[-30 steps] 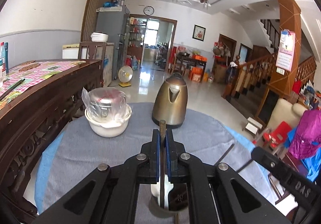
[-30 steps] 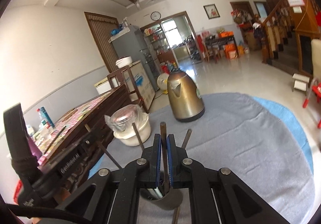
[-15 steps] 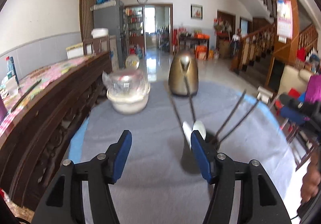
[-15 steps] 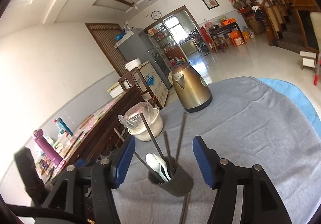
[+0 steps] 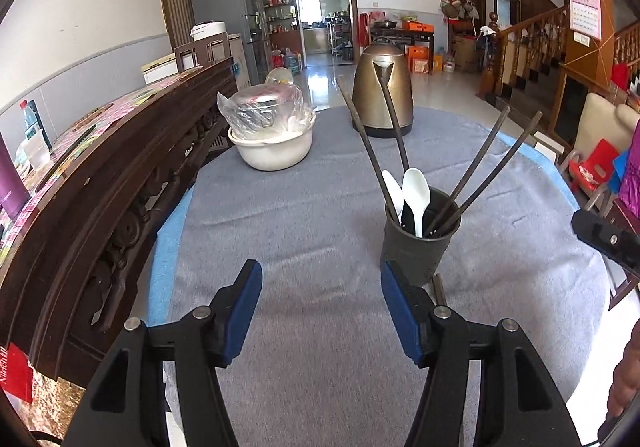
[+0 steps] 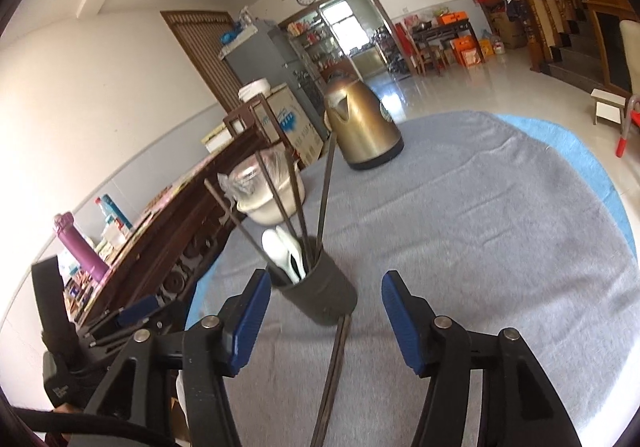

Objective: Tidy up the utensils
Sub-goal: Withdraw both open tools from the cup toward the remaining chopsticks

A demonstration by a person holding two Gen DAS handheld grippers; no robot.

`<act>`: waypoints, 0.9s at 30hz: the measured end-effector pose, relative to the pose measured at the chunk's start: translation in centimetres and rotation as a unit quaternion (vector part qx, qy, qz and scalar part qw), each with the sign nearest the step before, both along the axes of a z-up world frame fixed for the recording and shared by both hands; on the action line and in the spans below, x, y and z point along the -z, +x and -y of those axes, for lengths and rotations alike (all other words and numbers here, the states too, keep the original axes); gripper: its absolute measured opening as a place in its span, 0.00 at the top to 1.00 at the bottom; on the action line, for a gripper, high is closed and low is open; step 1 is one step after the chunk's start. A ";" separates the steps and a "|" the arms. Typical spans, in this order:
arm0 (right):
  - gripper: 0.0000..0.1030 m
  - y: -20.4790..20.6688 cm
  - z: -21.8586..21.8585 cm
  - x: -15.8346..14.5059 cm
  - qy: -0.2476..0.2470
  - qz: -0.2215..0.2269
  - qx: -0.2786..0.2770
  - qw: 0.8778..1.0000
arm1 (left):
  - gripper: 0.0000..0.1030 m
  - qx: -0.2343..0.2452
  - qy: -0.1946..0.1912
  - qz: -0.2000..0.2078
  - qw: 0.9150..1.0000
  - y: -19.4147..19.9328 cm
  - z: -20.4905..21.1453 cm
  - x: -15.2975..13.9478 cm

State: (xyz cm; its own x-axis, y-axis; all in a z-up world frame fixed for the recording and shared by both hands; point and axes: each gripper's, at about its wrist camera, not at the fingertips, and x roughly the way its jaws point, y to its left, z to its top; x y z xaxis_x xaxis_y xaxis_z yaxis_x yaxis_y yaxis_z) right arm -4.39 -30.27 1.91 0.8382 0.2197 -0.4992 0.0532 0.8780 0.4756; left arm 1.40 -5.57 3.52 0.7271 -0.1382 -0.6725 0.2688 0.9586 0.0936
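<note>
The dark cup (image 6: 316, 293) stands upright on the grey cloth of the counter (image 6: 480, 247). It holds 2 white spoons (image 5: 416, 195) and 4 dark chopsticks (image 5: 476, 171) that fan upward.

1 chopstick (image 6: 332, 371) is not yet in the cup. It lies flat on the cloth, its far end touching or just short of the cup's base. Its long axis runs from the cup toward the right claw (image 6: 324, 311) and passes between that claw's 2 blue pads, slightly left of centre.

Both claws have just been opening. The right claw is released, with nothing pressed by its pads. The left claw (image 5: 320, 311) is also released and empty. In the left wrist view, only the far tip of the loose chopstick shows, beside the cup base and behind the claw's right pad.

Judgement: the right claw is nearer. Its pads already straddle the shaft, so a descent along the present heading should reach it.
</note>
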 end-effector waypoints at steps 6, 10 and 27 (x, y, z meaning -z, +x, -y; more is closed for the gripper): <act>0.44 0.4 -1.5 0.9 -0.009 -0.019 -0.016 1.000 | 0.39 0.000 0.004 -0.003 1.000 0.1 0.0 0.3; 0.44 0.4 -2.0 1.3 -0.016 -0.026 -0.019 0.999 | 0.39 0.003 0.006 -0.002 1.000 0.2 0.2 0.5; 0.64 3.2 -3.5 6.6 -0.029 -0.139 -0.042 0.989 | 0.39 -0.008 -0.026 -0.092 0.995 1.5 -2.1 5.1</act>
